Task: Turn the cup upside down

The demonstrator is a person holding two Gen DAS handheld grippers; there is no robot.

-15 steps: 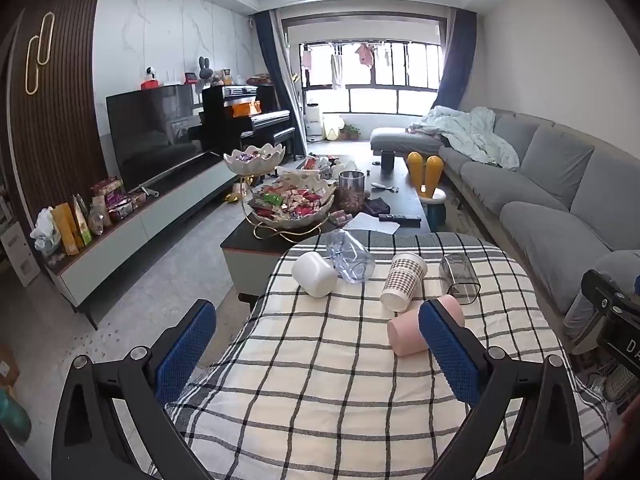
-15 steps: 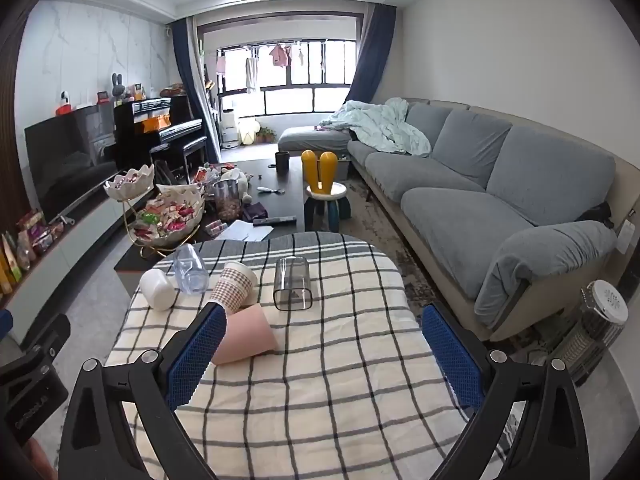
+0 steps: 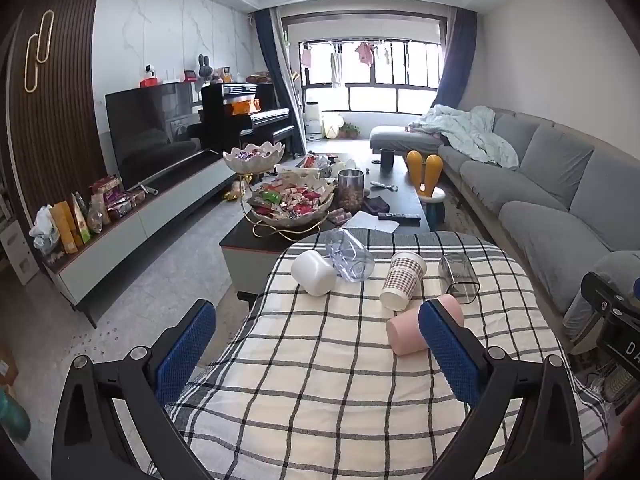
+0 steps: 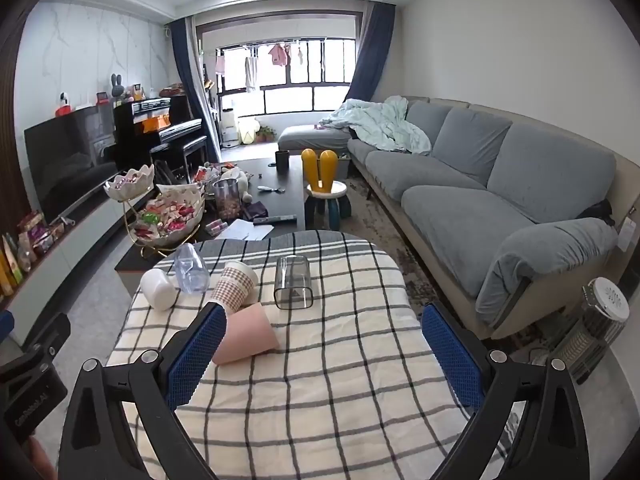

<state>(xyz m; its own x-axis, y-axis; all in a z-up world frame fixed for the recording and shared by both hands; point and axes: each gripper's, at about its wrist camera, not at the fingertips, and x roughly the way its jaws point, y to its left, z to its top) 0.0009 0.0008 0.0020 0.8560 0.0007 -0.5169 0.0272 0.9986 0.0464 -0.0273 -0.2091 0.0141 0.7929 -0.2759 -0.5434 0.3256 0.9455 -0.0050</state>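
Note:
Several cups lie on their sides on the checked tablecloth: a white cup, a clear bluish cup, a brown patterned paper cup, a clear smoky square glass and a pink cup. My left gripper is open and empty, above the near table; its right finger overlaps the pink cup. In the right wrist view my right gripper is open and empty, with the pink cup beside its left finger and the smoky glass ahead.
A dark coffee table with a two-tier candy dish and a jar stands beyond the table. A grey sofa runs along the right. A TV console lines the left wall. A small heater stands at right.
Nothing has visibly changed; both grippers stay open in about the same place.

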